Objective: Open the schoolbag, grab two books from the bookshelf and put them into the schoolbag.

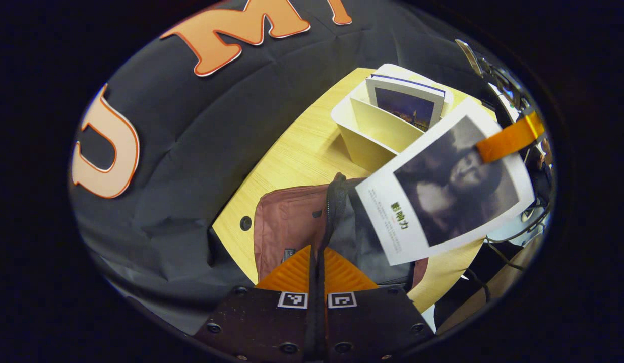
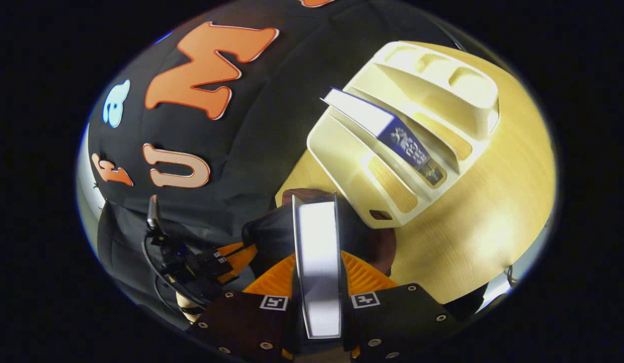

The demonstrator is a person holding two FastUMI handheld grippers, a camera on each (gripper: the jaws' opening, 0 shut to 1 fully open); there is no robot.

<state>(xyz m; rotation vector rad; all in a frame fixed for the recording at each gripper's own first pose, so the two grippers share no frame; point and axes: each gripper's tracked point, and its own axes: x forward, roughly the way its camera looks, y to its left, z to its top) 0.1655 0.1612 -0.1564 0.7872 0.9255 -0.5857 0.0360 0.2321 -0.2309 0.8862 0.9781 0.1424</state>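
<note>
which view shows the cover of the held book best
The left gripper view: the held book shows its full cover, pinched by the right tongs above the schoolbag. The right gripper view gives just its page edge.

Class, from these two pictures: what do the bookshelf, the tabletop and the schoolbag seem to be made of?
Bookshelf: probably moulded plastic, cream, smooth, with rounded edges and a soft sheen. Tabletop: pale wood or wood-look laminate, showing fine straight grain and a matte finish. Schoolbag: woven fabric, dusty pink, creased and slack, with a dark zip.
</note>
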